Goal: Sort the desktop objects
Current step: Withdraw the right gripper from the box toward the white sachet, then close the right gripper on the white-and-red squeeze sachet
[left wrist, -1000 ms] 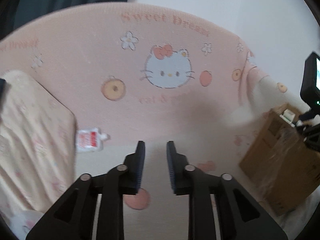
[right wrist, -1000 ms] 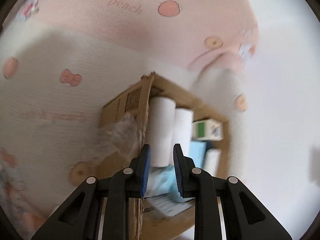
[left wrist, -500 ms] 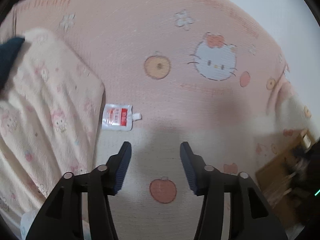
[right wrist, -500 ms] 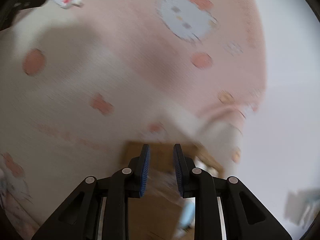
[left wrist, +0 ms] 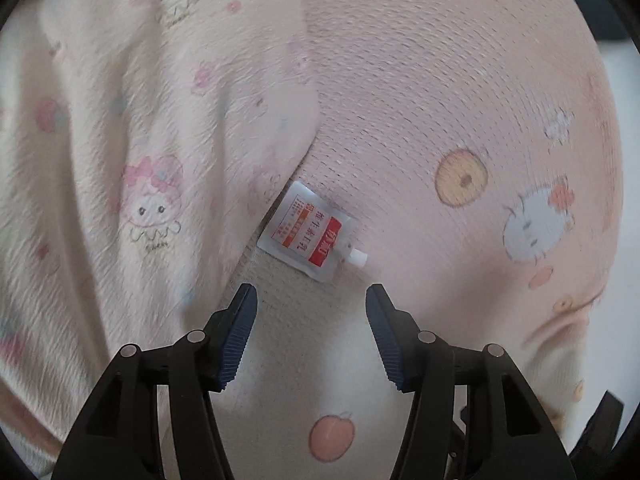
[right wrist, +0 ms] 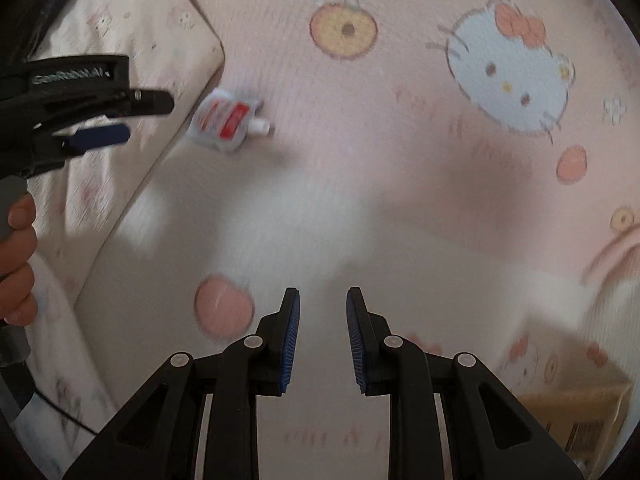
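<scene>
A cream cartoon-print blanket (left wrist: 132, 152) covered the left side. Just beside its edge, a small white spouted pouch (left wrist: 310, 230) with a red label lay flat on the pink Hello Kitty mat (left wrist: 460, 92). The left gripper (left wrist: 312, 300) hovered near it, jaws wide, nothing held. The right gripper (right wrist: 322, 300) stood well apart from the pouch, partly spread and empty.

Pink cat-print bed sheet (left wrist: 440, 80), cream cartoon-print quilt (left wrist: 140, 120) at left, soft light

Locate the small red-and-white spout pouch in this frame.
The spout pouch lies flat on the pink cartoon blanket, against the edge of the cream quilt, just ahead of the open left gripper; in the right wrist view it sits upper left.
</scene>
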Demonstrator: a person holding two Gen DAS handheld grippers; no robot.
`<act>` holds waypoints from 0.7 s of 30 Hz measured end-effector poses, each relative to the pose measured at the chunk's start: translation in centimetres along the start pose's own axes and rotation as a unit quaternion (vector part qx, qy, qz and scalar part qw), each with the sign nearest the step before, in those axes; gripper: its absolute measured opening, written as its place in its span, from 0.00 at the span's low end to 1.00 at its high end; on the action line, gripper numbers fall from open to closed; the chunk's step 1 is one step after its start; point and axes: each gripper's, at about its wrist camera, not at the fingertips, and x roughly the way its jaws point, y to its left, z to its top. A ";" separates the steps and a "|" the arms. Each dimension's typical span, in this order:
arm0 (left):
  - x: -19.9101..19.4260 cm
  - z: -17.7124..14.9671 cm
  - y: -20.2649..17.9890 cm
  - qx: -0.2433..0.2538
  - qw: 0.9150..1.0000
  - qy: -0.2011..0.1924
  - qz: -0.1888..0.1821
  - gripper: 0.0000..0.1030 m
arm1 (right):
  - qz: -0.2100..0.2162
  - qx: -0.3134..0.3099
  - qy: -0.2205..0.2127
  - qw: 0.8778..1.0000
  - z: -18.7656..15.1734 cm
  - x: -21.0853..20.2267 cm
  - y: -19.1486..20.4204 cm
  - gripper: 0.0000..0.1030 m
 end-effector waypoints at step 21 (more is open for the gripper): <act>7.4 6.5 -0.5 0.038 0.996 0.059 0.049 0.59 | 0.188 0.121 -0.080 0.971 4.4 7.0 -1.4 0.19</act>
